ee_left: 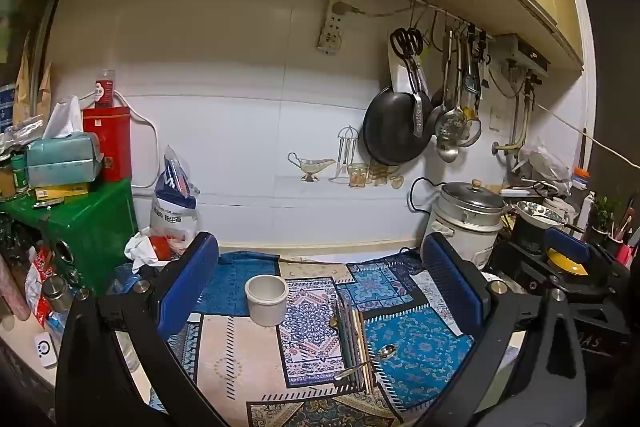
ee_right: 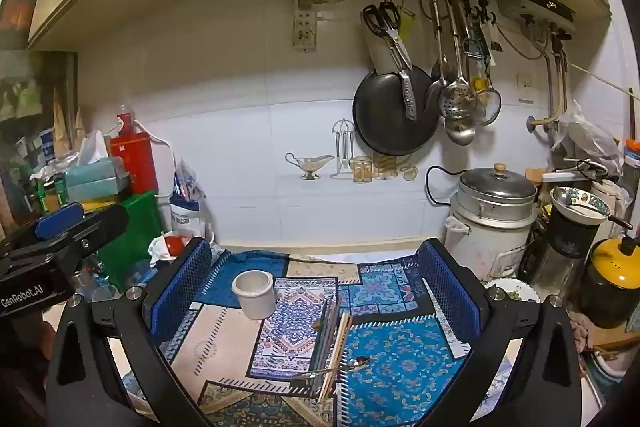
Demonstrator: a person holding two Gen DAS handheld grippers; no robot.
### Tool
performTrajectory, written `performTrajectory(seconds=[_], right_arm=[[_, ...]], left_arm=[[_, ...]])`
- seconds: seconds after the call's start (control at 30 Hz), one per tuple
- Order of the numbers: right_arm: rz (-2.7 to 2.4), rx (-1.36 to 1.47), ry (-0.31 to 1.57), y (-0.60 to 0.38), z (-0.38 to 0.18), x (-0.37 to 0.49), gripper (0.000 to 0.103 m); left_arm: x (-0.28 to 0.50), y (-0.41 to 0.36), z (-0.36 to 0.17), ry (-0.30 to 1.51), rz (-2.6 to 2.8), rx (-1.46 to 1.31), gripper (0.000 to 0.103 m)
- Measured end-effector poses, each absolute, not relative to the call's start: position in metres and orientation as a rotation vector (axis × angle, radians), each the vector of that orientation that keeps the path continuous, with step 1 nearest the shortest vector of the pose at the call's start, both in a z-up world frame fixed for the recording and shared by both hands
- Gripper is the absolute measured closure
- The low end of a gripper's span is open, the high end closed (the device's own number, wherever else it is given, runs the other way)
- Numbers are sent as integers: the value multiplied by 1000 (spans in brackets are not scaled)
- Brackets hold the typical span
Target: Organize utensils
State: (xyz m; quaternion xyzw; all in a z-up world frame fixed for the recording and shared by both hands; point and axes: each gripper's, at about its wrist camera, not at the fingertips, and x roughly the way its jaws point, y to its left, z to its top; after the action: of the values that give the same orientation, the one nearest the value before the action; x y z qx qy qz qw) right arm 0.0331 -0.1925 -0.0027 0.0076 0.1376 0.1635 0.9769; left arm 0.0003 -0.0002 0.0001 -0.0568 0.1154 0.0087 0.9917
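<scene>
Both my tongs gape wide and hold nothing, with the sorting not yet begun.

My left gripper (ee_left: 320,291) and right gripper (ee_right: 316,291) hover side by side over the patterned mat (ee_right: 400,379), jaws apart, each framing the same spread. Between the fingers, lying on the mat, is one bundle of chopsticks (ee_right: 334,343); I cannot count the sticks, as they overlap. One spoon (ee_right: 340,367) lies across the near end of the bundle, touching it. One white cup (ee_right: 254,293) stands upright up-left of them, near but apart, and looks empty. So I judge nothing is done: all the utensils remain to go in.
</scene>
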Motion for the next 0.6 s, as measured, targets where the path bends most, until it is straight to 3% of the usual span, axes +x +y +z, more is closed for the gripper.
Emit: performTrajectory(seconds=[0.6], right_arm=[[335, 15, 296, -191, -1, 38, 0]], left_arm=[[6, 2, -4, 262, 51, -122, 0]])
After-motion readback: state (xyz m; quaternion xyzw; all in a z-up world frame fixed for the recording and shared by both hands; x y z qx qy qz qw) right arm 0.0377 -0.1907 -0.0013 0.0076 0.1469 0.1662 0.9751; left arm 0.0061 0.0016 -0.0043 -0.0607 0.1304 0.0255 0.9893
